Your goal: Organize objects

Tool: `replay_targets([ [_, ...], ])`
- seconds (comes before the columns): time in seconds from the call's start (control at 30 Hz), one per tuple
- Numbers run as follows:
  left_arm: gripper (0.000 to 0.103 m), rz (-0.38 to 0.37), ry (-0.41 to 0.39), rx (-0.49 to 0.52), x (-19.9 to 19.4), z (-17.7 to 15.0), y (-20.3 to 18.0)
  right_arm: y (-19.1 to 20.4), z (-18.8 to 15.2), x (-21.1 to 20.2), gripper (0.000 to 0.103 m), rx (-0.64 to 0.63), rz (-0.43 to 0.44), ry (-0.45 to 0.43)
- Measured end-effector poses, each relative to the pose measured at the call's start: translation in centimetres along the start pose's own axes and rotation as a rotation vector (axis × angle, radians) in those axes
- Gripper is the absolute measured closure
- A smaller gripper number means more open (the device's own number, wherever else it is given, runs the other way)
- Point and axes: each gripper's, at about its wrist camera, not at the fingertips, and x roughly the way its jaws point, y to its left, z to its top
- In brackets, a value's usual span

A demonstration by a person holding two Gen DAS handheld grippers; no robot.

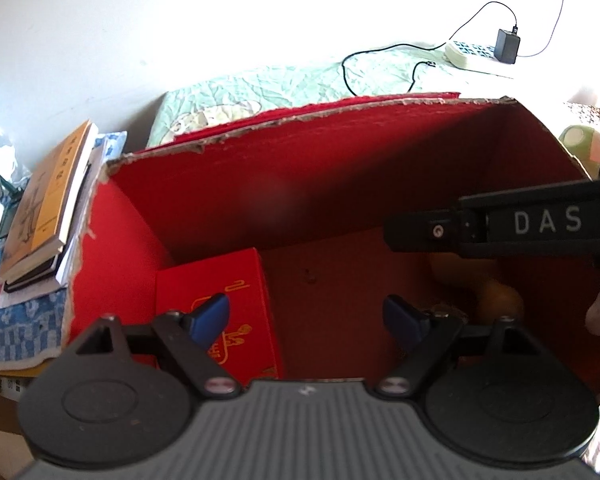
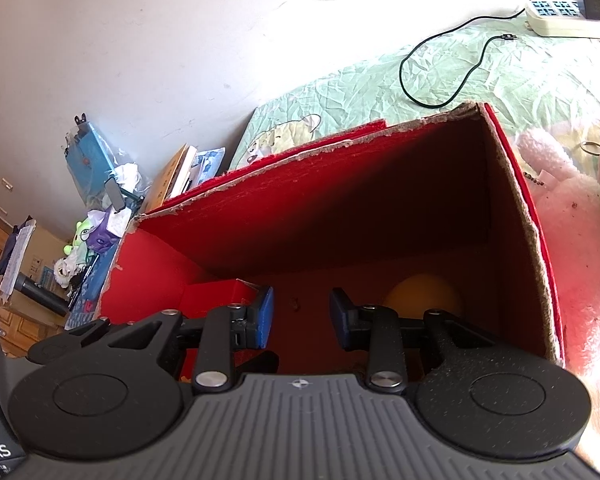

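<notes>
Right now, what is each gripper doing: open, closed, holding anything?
Left gripper: open wide, empty, over the big red box.
Right gripper: partly open, nothing between its pads, also above the box.

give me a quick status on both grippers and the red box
Left gripper open, empty. Right gripper open, empty. Big red box holds small red box, yellow object. Nothing blocking.

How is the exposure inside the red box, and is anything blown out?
Left wrist view: wall blown out; red box interior shadowed on the right, orange object dim. Right wrist view: far-right corner near black, plush toy overexposed; fisheye bends edges.
</notes>
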Motion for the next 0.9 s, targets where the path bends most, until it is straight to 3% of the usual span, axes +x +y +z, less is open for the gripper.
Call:
replay_targets([
  [0.5,0.018,0.124,0.023,-0.063,0.18,0.36,0.04,0.05,-0.01,-0.12,0.068,-0.014,0.028,0.015],
  [0.7,0.018,0.147,0.034,-0.074,0.36,0.36,0.13,0.08,-0.05,-0.26,0.068,-0.028,0.045,0.006],
  [0.9,0.017,0.124,0.026,-0.056,0.35,0.33,0.21,0.16,-0.08,-0.27,0.068,-0.015,0.031,0.004],
])
